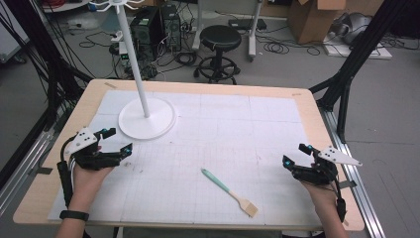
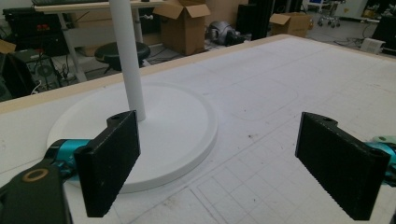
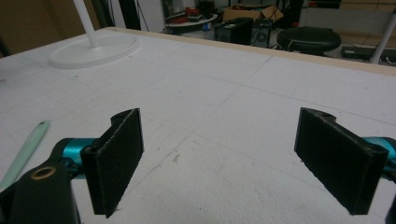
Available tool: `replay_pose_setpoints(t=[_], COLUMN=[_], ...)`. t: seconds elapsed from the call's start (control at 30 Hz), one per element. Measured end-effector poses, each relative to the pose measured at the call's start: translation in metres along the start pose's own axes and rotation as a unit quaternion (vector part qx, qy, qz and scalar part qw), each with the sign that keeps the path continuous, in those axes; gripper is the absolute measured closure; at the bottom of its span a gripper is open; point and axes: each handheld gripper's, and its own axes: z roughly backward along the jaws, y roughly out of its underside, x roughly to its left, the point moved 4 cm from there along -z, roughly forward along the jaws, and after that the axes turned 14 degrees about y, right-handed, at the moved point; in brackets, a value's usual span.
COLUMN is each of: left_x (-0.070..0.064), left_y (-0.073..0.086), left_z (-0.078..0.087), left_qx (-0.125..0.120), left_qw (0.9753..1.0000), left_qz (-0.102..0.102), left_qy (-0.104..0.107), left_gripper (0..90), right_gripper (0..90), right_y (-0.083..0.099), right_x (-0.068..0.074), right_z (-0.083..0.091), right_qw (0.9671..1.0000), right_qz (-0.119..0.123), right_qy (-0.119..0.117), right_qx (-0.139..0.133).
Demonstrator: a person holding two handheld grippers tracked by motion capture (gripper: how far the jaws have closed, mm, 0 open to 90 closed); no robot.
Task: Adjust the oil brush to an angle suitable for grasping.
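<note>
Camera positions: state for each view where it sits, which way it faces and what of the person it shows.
High view: above the person's side, looking forward and down on the table; forearms, left gripper, right gripper.
Left gripper view: on that gripper, facing the white stand; its open jaws.
Right gripper view: facing across the table; its open jaws, the brush at left.
All three share the stand.

left gripper (image 1: 119, 141): near bench's left edge, fingers (image 2: 109, 161) spread wide, holding nothing | right gripper (image 1: 293, 154): near bench's right edge, fingers (image 3: 116, 156) spread wide, holding nothing | forearms enter from near edge
</note>
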Motion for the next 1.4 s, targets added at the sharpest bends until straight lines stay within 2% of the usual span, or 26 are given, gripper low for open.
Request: replay_pose_setpoints(t=[0.1, 0.47, 0.87, 1.0, 1.2, 1.4], left_x=[0.000, 0.000, 0.001, 0.000, 0.000, 0.001], left_y=[0.001, 0.000, 0.000, -0.001, -0.001, 0.000], left_z=[0.000, 0.000, 0.001, 0.001, 0.002, 0.002], left_qx=[0.007, 0.003, -0.001, -0.003, -0.002, -0.001], left_qw=[0.9999, 1.0000, 1.0000, 1.0000, 1.0000, 1.0000], left_qz=[0.000, 0.006, 0.007, 0.006, 0.004, 0.005], left_qy=[-0.010, -0.005, -0.004, -0.004, -0.002, -0.004], left_gripper=[14.4, 14.2, 14.2, 14.3, 14.2, 14.2], right_gripper=[15.0, 15.0, 15.0, 15.1, 15.4, 15.4], right_y=[0.000, -0.002, -0.006, -0.008, -0.012, -0.012], right_x=[0.000, 0.000, 0.008, 0.013, 0.027, 0.044], right_z=[-0.001, 0.000, 0.001, 0.001, 0.000, -0.005], right_qw=[1.0000, 1.0000, 0.9999, 0.9998, 0.9991, 0.9977], right_qz=[0.002, 0.003, 0.006, 0.003, 0.013, 0.022], right_qy=[-0.001, 0.002, -0.012, -0.020, -0.039, -0.064], right_qx=[0.000, -0.001, -0.001, 0.001, -0.001, 0.008])
